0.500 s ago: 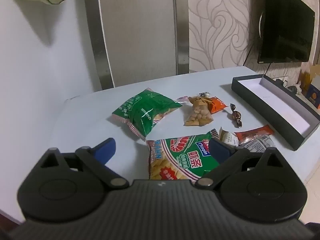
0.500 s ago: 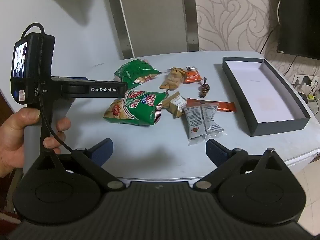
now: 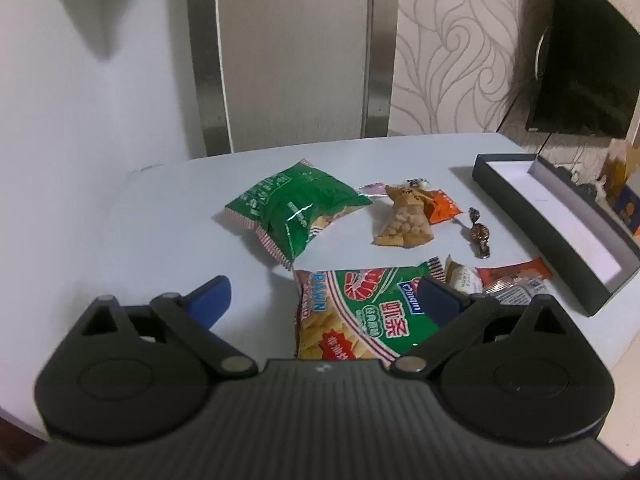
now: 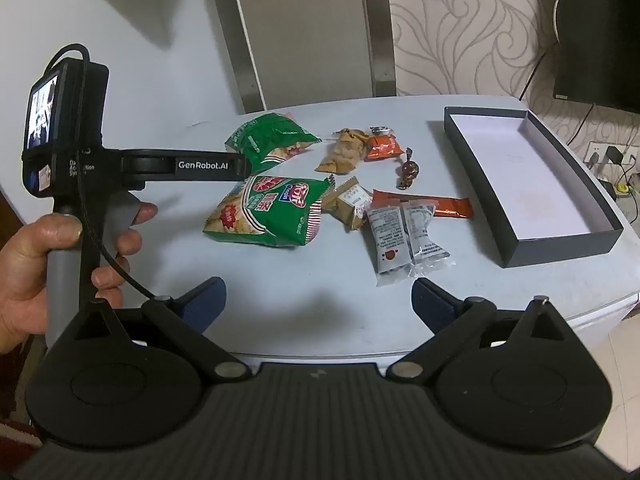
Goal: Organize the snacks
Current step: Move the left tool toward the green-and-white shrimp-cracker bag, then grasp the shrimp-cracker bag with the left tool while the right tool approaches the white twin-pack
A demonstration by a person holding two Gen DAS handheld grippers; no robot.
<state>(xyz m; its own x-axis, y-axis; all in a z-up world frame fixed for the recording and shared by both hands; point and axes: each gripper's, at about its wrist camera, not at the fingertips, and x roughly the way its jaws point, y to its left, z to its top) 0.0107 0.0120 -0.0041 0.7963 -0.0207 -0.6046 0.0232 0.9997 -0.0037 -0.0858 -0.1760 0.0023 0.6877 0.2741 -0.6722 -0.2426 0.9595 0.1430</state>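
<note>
Table [image 4: 280,312], pale and round-edged, carries everything, with a grey chair back [image 4: 304,32] standing against its far edge. On its right side lies the open dark box [image 4: 560,248] with a white floor, nothing inside it. Left of the box the snacks are scattered: the prawn cracker bag [image 4: 266,212] lies near the middle, with the green chip bag [image 4: 268,142] just beyond it, partly behind the left gripper's arm. The twin grey sachets [image 4: 404,236] lie nearest on the right, overlapping the long orange bar [image 4: 436,205], and a tan wrapped biscuit [image 4: 351,204] sits between them and the prawn crackers. Farther back are a clear pack of peanuts [image 4: 344,152], a small orange packet [image 4: 383,146] touching it, and a brown wrapped candy [image 4: 408,170]. The left gripper [image 3: 322,298], held by a hand [image 4: 52,264] at the left, hangs above the prawn cracker bag with its blue pads spread wide, gripping nothing. The right gripper [image 4: 318,300] hovers over the bare near edge of the table, equally wide apart and empty.
</note>
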